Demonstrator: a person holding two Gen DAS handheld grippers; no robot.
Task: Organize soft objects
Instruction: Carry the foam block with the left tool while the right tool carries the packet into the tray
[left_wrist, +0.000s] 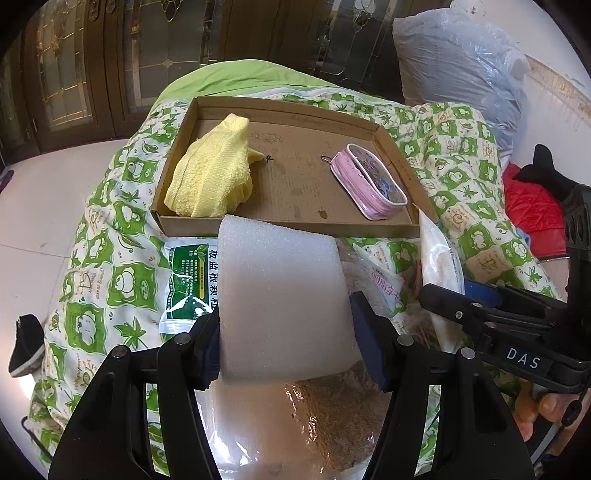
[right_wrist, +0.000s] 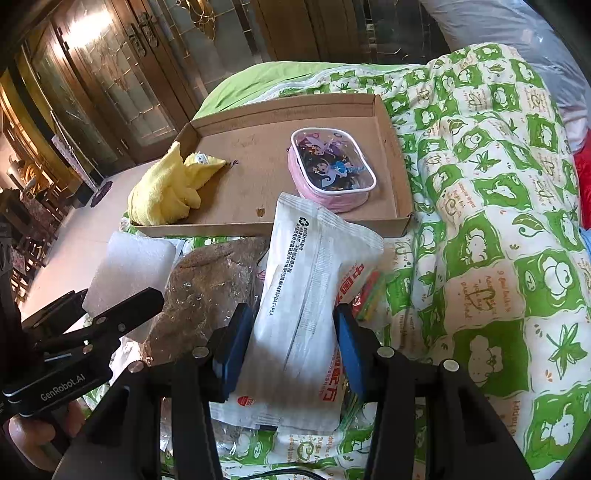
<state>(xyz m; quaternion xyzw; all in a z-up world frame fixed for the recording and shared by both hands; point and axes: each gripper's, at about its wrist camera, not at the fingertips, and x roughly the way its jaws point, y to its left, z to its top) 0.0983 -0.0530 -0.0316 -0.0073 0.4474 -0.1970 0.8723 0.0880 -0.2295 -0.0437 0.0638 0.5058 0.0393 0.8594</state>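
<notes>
While you hold the white foam block (left_wrist: 284, 299) between the blue pads of your left gripper (left_wrist: 286, 332), gripped by its sides and raised over the clutter, it sits just short of the near wall of the cardboard tray (left_wrist: 295, 225), which looks like where you mean to put it. That side grip leaves the bottom free, so you can probably set it flat on the bare cardboard. Your right gripper (right_wrist: 291, 347) is clenched on the white plastic packet (right_wrist: 310, 291), squeezing it across its narrow width with the long end pointing toward the tray; pinched that way, a limp packet is likely to sag.

Inside the tray, the yellow towel (left_wrist: 212, 173) is bunched in the left corner and the pink pouch (left_wrist: 369, 184) lies toward the right, leaving open floor between them. A brown bag in clear wrap (right_wrist: 207, 288) and a green-printed sachet (left_wrist: 184, 280) lie on the green-and-white quilt (right_wrist: 480, 221), not yet sorted. Going by this, roughly half the job remains.
</notes>
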